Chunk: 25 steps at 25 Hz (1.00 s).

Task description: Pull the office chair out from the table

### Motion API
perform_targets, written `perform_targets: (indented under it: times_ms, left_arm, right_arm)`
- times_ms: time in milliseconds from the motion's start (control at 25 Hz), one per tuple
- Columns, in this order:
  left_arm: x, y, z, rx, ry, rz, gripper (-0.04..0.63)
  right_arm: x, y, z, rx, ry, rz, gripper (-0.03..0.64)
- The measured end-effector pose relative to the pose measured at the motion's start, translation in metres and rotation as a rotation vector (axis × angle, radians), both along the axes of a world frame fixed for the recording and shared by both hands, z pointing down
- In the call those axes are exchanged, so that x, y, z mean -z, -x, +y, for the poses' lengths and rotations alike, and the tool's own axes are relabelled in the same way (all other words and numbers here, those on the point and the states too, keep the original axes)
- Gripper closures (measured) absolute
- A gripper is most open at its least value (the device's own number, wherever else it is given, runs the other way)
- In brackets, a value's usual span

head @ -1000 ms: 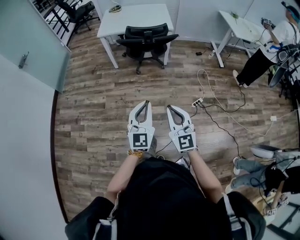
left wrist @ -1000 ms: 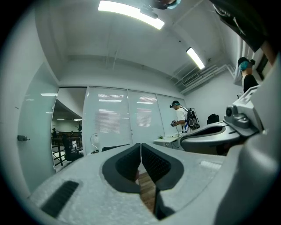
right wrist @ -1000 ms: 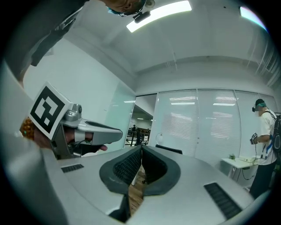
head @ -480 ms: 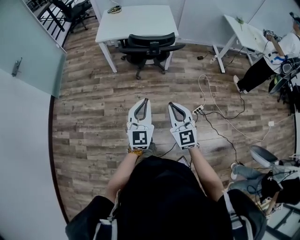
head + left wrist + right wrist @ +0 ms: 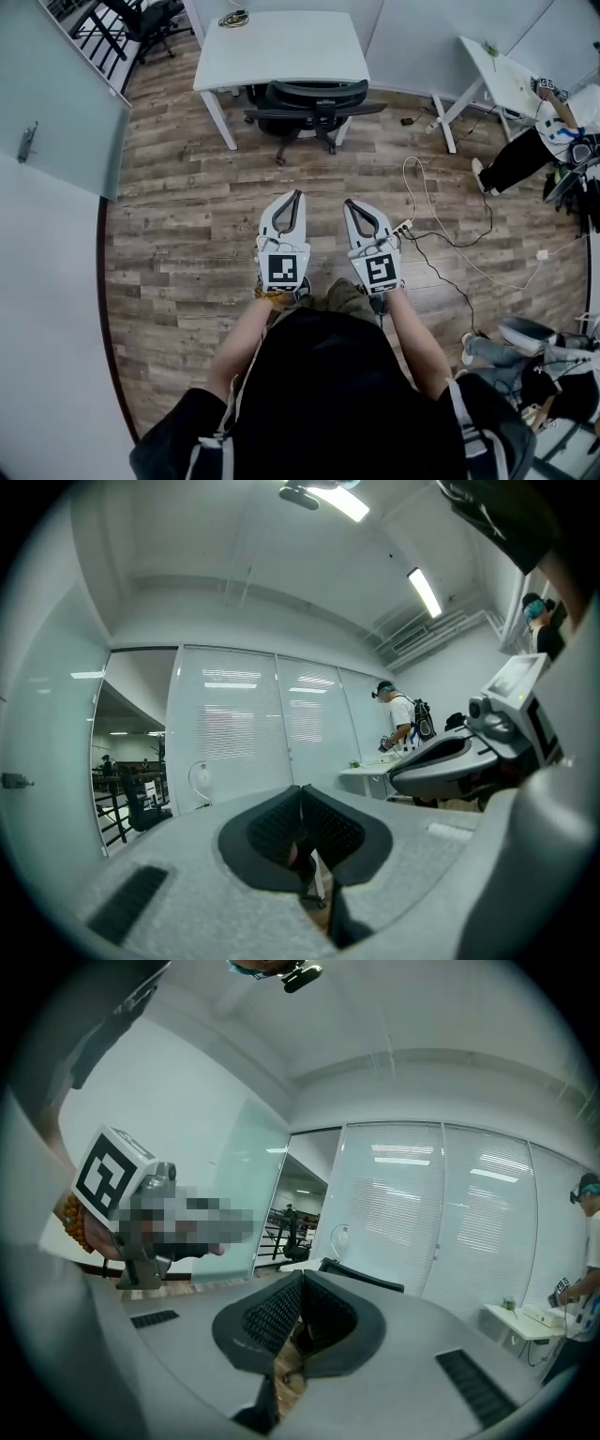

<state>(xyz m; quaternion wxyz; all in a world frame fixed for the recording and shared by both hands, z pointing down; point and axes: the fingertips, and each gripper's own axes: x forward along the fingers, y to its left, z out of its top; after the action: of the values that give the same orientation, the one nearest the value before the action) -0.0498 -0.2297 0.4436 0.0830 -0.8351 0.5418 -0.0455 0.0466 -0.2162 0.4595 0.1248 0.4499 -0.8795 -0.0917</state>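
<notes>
A black office chair is tucked under the front edge of a white table at the top of the head view. Its backrest also peeks over the jaws in the right gripper view. My left gripper and right gripper are held side by side over the wooden floor, well short of the chair, pointing toward it. Both are shut with nothing between their jaws. In the left gripper view the shut left gripper hides the chair.
A glass partition runs along the left. White cables and a power strip lie on the floor to the right. A second white table and a person are at the far right. Another black chair stands at top left.
Both grippers have moved forward together toward the chair and table, which now sit closer and lower in the head view. The jaws stayed shut.
</notes>
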Motion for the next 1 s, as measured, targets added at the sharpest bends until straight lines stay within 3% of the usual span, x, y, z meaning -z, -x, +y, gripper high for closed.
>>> perform_targets:
  times_ms: [360, 600, 840, 1000]
  left_arm:
    - [-0.019, 0.012, -0.07, -0.01, 0.035, -0.045, 0.572]
    - [-0.037, 0.015, -0.133, -0.019, 0.06, -0.114, 0.572]
    - [-0.052, 0.013, -0.198, -0.043, 0.058, -0.251, 0.571]
    - [-0.072, 0.018, -0.236, -0.066, 0.074, -0.411, 0.569]
  right_arm:
    - [-0.019, 0.0, -0.072, 0.012, 0.006, 0.053, 0.611]
    - [-0.033, -0.011, -0.137, 0.036, 0.011, 0.107, 0.611]
    - [-0.042, -0.026, -0.215, 0.071, -0.03, 0.226, 0.609]
    - [-0.074, -0.035, -0.26, 0.19, -0.065, 0.46, 0.609]
